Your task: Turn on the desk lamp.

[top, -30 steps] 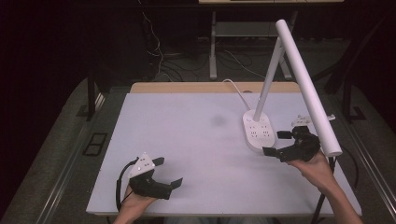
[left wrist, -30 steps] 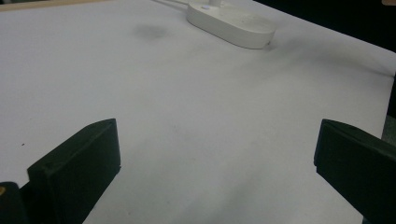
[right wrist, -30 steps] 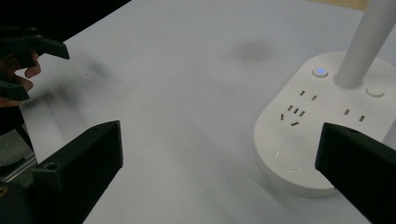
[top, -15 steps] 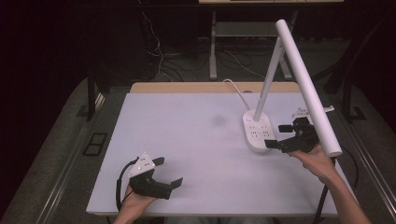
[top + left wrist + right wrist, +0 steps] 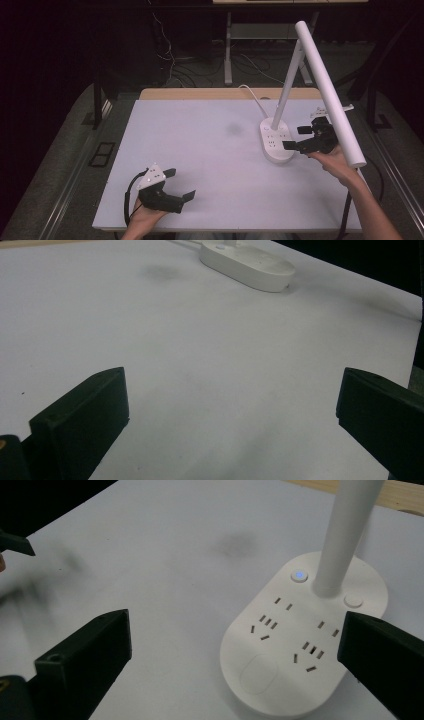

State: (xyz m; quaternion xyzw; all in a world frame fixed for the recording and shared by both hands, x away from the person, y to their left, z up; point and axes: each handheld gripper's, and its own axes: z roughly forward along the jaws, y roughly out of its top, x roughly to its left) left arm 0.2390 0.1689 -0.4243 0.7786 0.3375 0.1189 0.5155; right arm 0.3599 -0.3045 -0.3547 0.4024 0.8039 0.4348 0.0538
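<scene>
**Two open grippers, one near the lamp base**

Two grippers are at work over a white table (image 5: 210, 150), and both have their jaws spread wide with nothing between them. The right gripper (image 5: 305, 139) hovers just beside the lamp base (image 5: 276, 141), on its right side, under the slanting lamp head (image 5: 327, 90). The base sits at the table's right, toward the far edge, with its stem (image 5: 286, 90) rising from the back and a cord (image 5: 252, 96) trailing off toward the far side. In the right gripper view the base (image 5: 300, 645) lies between the jaws and ahead of them; its top carries socket slots, a lit blue button (image 5: 299, 575) left of the stem and a plain white button (image 5: 353, 600) to the right. The left gripper (image 5: 167, 187) rests low at the near left, well apart from the lamp.

The work in hand looks like a reach for the base, probably one of its buttons. Risks, as I judge them:

- With jaws this far apart, a fingertip could land on the socket slots or the wrong button instead.
- A sideways push may slide the base, since nothing steadies it and the left gripper is too far off to help.
- Lifting the hand could knock the lamp head just above it and swing the stem.
- The cord could drag if the base shifts.
</scene>
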